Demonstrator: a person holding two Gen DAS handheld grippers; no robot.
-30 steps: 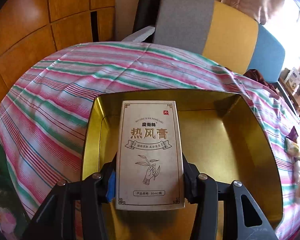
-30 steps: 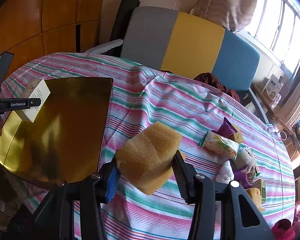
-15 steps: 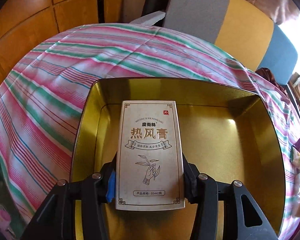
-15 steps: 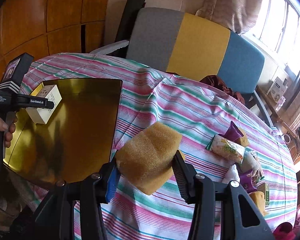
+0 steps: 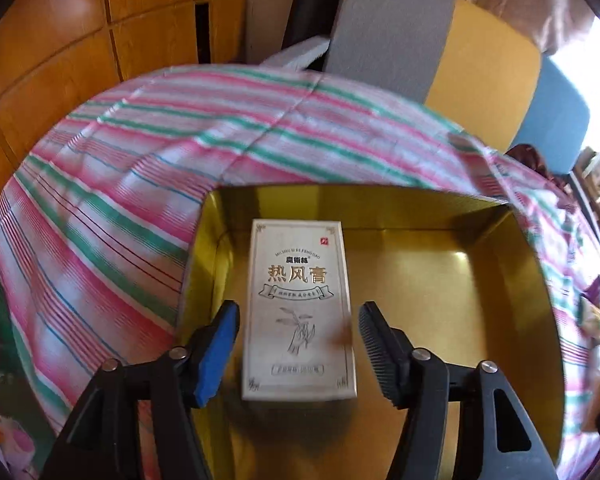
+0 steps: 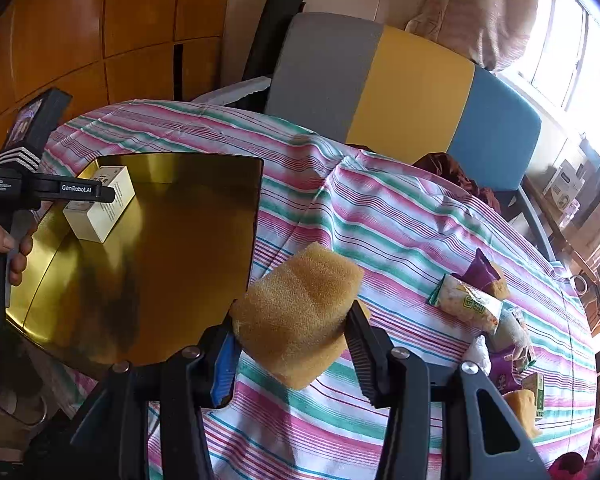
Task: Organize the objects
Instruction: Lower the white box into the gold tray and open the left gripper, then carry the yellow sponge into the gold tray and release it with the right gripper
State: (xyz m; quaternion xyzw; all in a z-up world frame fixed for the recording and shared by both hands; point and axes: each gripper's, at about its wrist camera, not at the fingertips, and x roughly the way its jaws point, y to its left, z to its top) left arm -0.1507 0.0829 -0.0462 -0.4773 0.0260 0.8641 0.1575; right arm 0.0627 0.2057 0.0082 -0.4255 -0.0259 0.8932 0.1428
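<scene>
A cream box with gold lettering lies flat on the floor of the gold tin tray, near its left wall. My left gripper straddles the box and its jaws are opening; gaps show between both pads and the box. From the right wrist view the same box sits in the tray under the left gripper's finger. My right gripper is shut on a yellow sponge, held above the striped cloth just right of the tray.
The round table wears a pink, green and white striped cloth. Several snack packets and another sponge piece lie at its right side. A grey, yellow and blue chair back stands behind. A hand grips the left tool.
The left jaws have spread apart and let go of the cream box, which now rests in the tray. The left view has pulled back a little. The right gripper still holds the sponge.
</scene>
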